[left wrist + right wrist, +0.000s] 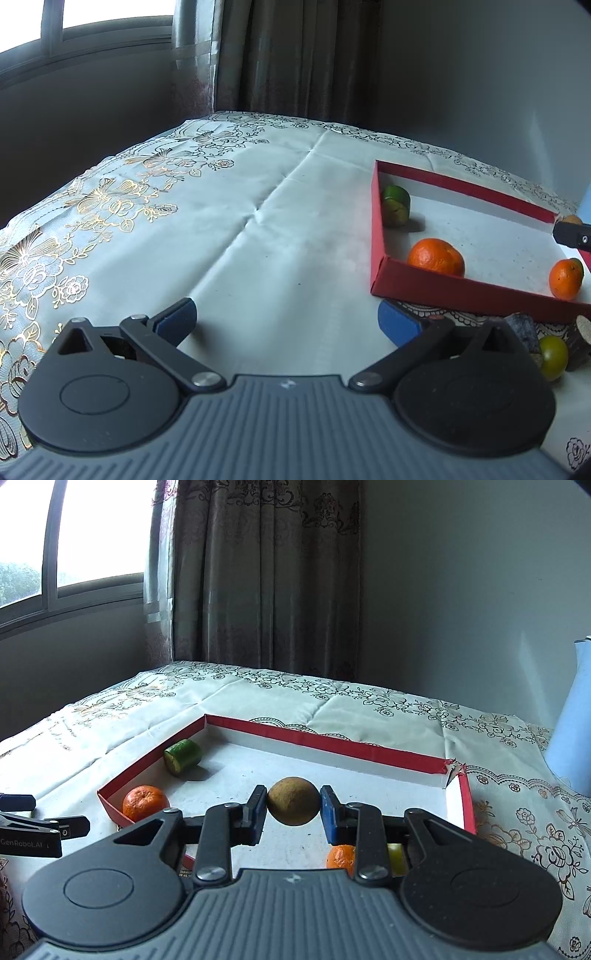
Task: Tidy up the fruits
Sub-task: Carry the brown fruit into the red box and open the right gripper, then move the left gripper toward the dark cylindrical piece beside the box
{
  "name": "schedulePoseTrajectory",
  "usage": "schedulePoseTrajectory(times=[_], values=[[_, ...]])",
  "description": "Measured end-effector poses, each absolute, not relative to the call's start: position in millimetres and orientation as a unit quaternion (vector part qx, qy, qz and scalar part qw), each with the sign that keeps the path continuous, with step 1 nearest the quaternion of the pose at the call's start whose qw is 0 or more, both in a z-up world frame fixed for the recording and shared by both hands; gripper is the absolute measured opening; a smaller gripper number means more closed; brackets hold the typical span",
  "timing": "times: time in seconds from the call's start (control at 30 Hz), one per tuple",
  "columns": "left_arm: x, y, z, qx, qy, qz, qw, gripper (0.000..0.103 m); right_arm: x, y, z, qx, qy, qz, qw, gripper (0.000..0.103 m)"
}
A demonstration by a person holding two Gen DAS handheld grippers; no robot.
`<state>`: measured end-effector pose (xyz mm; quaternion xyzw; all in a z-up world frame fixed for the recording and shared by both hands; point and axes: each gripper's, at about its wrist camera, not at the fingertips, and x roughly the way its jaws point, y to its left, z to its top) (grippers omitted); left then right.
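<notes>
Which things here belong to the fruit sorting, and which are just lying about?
Job: red tray; brown round fruit clamped in right gripper; oranges; cut green fruit; green fruit outside tray; open left gripper.

Lying about: blue jug; dark blocks; curtain.

tablecloth (pixel 258 221): sheeny cloth, gilt print | tray (pixel 332 744): matt red cardboard | curtain (pixel 266 572): patterned fabric

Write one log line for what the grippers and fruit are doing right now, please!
right gripper: shut on brown fruit, above red tray | left gripper: open, empty | in tray: two oranges, cut green fruit
</notes>
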<state>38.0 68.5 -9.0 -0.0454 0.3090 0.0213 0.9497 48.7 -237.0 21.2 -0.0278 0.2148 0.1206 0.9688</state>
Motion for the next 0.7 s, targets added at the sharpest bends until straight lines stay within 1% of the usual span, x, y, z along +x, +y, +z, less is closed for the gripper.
schedulePoseTrajectory(times=[0.27, 0.47, 0.53, 0.57, 0.6, 0.7], values=[[38, 70, -9, -0.05, 0.309, 0.02, 0.95, 0.103, 56, -245, 14, -0.012, 0.217, 0.111, 0.97, 0.03], [38, 70, -9, -0.054, 0.308, 0.021, 0.95, 0.103, 28, -270, 25, 0.018, 0.191, 0.104, 0.976, 0.031], [38, 69, -9, -0.052, 0.307, 0.021, 0.95, 0.103, 8, -282, 25, 0.024, 0.178, 0.088, 0.98, 0.044], [37, 68, -9, -0.051, 0.306, 0.021, 0.951, 0.103, -1, -288, 23, 0.026, 0.173, 0.077, 0.982, 0.059], [37, 67, -9, -0.049, 0.305, 0.021, 0.951, 0.103, -10, -295, 20, 0.029, 0.168, 0.064, 0.983, 0.069], [36, 66, -8, -0.047, 0.301, 0.016, 0.953, 0.103, -33, -318, 11, 0.045, 0.172, 0.037, 0.983, 0.069]])
